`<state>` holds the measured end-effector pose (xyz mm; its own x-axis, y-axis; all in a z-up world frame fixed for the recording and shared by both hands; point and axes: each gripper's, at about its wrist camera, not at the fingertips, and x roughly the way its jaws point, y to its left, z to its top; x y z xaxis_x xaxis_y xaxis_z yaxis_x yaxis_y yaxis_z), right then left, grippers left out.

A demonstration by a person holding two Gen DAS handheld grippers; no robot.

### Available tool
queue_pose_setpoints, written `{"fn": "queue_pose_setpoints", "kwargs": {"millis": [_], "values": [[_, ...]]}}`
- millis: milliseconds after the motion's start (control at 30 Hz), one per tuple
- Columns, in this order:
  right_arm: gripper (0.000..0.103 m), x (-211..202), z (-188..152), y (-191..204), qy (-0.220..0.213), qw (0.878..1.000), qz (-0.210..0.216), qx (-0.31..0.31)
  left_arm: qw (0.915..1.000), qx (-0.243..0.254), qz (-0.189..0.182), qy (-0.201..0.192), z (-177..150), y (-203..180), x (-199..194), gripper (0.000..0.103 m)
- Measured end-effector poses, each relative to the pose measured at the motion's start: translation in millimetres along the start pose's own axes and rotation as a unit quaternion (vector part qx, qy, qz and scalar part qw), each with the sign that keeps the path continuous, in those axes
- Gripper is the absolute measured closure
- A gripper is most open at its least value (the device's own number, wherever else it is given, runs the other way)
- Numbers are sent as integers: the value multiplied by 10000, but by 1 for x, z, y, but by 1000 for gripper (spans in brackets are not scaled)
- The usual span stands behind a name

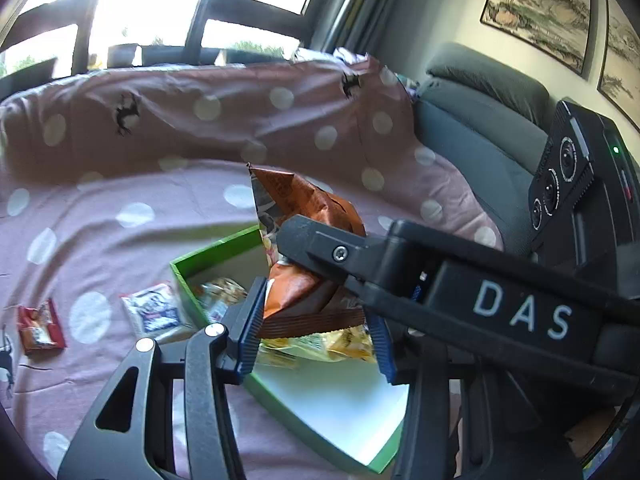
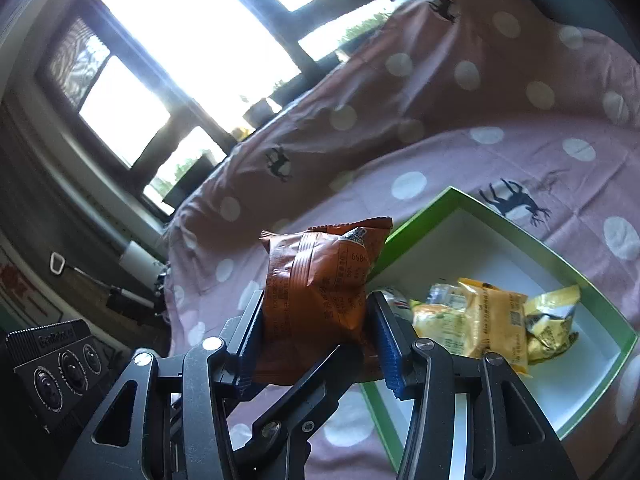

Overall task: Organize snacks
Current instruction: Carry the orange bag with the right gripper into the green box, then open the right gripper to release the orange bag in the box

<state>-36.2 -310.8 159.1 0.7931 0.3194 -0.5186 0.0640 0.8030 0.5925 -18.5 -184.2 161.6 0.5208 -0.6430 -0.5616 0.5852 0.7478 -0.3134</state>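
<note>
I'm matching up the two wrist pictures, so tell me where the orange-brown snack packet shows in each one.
Left wrist: orange-brown snack packet at centre, above the green box.
Right wrist: packet at lower centre, left of the box.
Shared landmark: the green box.

Crinkled orange-brown foil snack packet (image 1: 316, 292): lower part hidden behind black gripper fingers. Green-rimmed white cardboard box (image 1: 340, 408): near corner covered by gripper body. Small blue-white wrapped snack (image 1: 154, 312): print blurred, unreadable.
</note>
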Motion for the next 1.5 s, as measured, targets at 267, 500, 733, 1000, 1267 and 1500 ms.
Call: {"fn": "queue_pose_setpoints", "kwargs": {"millis": [267, 500, 733, 1000, 1267, 1500], "values": [[50, 13, 6, -46, 340, 9968, -542, 485, 9986, -52, -325, 405, -6, -4, 46, 57], [50, 29, 2, -71, 697, 9897, -992, 763, 9936, -366, -574, 903, -16, 2, 76, 58], [50, 43, -2, -85, 996, 9842, -1165, 887, 9900, -567, -515, 1184, -23, 5, 89, 57], [49, 57, -6, -91, 1239, 9762, -1519, 926, 9902, -478, -18, 1313, -26, 5, 98, 56], [43, 63, -8, -88, 1268, 9718, -1804, 838, 9903, -440, 214, 1301, -27, 12, 96, 55], [40, 66, -10, -84, 1308, 9679, -2012, 749, 9908, -405, 334, 1246, -28, 15, 89, 55]]}}
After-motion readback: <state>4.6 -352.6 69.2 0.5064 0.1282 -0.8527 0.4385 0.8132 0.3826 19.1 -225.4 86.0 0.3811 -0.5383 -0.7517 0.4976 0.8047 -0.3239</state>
